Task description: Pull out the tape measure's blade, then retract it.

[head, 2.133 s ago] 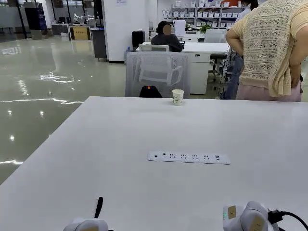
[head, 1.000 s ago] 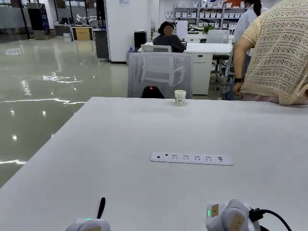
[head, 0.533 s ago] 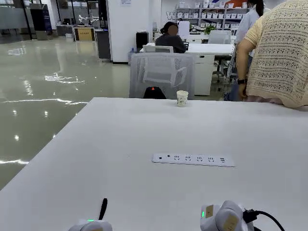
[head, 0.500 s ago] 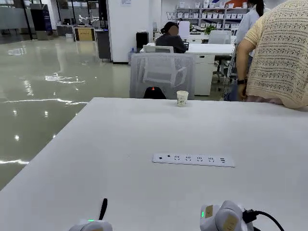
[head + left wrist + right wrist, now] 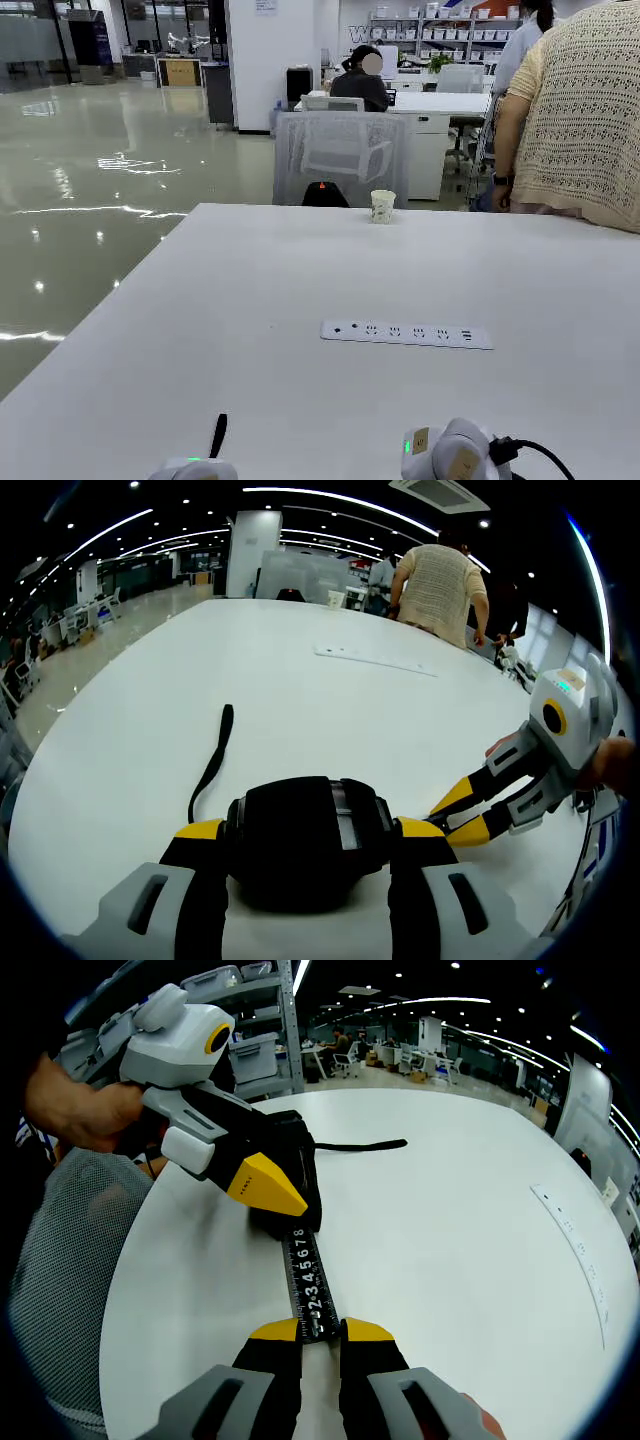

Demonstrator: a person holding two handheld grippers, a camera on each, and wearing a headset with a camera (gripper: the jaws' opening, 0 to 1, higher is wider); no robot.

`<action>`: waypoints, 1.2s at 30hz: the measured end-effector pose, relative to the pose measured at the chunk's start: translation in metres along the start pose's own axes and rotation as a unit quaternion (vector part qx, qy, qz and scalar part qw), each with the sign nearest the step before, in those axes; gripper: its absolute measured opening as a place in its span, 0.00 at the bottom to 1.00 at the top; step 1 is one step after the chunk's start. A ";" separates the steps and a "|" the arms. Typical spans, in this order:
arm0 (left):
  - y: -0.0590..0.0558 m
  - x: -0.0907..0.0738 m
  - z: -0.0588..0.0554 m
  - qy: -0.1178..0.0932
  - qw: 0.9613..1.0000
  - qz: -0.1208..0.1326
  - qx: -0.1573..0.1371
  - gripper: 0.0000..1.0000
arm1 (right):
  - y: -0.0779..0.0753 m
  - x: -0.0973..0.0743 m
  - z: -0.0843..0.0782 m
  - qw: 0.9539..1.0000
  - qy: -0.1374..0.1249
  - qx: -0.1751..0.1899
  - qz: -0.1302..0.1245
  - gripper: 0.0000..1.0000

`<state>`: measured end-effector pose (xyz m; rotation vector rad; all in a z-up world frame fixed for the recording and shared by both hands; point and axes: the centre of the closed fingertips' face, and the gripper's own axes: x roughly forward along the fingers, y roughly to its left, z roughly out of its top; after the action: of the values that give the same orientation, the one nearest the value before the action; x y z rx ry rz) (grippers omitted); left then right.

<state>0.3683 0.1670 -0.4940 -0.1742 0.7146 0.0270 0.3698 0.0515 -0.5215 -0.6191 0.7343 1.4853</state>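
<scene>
Left claw [image 5: 310, 830] clamped on the black tape measure case [image 5: 300, 865], 1 yellow tip on each side. The case sits on the white surface [image 5: 300, 270] at the near edge, its strap [image 5: 212, 760] trailing toward the far side. Blade [image 5: 305, 1280] runs out of the case to the right, flat on the surface. Right claw [image 5: 320, 1332] is closed on the blade's end, tips nearly together. Power strip [image 5: 406, 334] lies farther out to the right, well apart, paper cup [image 5: 382, 206] at the far edge. Progress: pull looks started, just a short stretch of blade out. Left to do: the rest of the pull, then the whole retract.
</scene>
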 end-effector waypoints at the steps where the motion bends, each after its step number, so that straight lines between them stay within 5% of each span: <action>1: 0.000 0.000 0.000 0.000 1.000 0.000 0.001 0.60 | 0.000 0.001 0.001 1.000 -0.001 0.000 0.000 0.10; 36: 0.001 0.002 -0.001 0.004 1.000 -0.005 -0.003 0.60 | 0.009 0.024 0.029 1.000 -0.013 -0.007 0.008 0.10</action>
<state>0.3694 0.1682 -0.4964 -0.1828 0.7226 0.0188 0.3609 0.0897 -0.5204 -0.6043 0.7106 1.5117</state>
